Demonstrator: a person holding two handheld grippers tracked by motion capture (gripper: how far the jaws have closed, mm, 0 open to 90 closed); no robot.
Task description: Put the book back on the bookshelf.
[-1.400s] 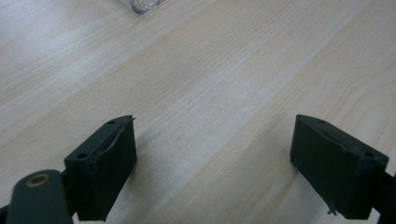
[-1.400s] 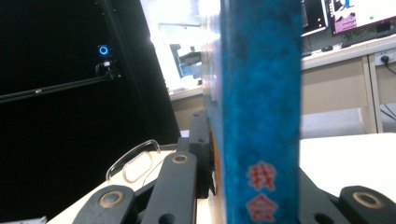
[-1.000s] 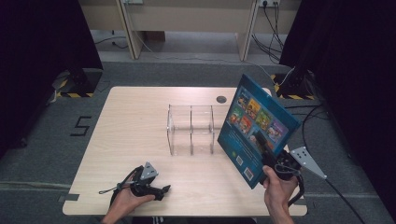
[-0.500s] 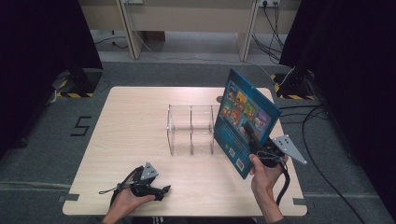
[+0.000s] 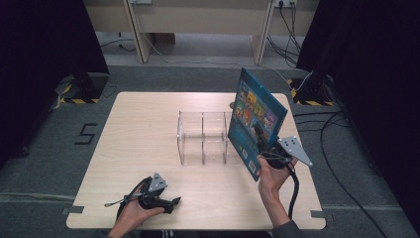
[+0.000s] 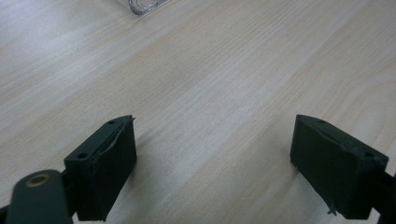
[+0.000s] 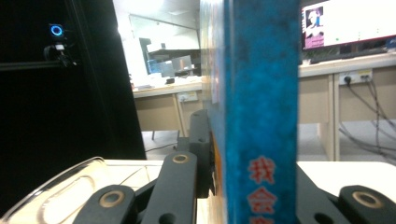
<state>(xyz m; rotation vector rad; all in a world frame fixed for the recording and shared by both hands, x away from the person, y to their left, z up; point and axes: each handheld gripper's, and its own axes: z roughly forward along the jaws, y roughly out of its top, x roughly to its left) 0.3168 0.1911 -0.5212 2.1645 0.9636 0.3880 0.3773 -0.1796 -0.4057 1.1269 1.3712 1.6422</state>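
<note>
The blue book [image 5: 255, 119] stands on edge in the air above the right part of the table [image 5: 133, 129], held nearly upright and leaning a little, its lower corner low over the tabletop. It sits just to the right of the clear plastic organizer [image 5: 203, 138], close to that rack's right end wall; whether the two touch cannot be told. The cover facing the high camera is deep blue with a grid of small colourful pictures in its upper half and a plainer blue band beneath. In the right gripper view the book's mottled blue spine [image 7: 261, 102] rises straight up, with red characters printed near its lower end.

The right gripper [image 5: 270, 153] pinches the book's lower edge, its black jaws pressed tight against both covers, the grey three-cornered plate pointing out to the right and a black cable looping down past the person's forearm.

The organizer is a transparent rack with thin upright dividers that split it into open slots. Through its clear walls only the wood of the table shows. Its rounded rim [image 7: 60, 182] appears low at the left of the right gripper view.

The left gripper [image 5: 171, 203] rests in the person's left hand near the front edge of the table, well apart from the rack and the book. Its jaws stand spread wide over bare wood, with a corner of the organizer [image 6: 142, 5] at the top of its own view.
</note>
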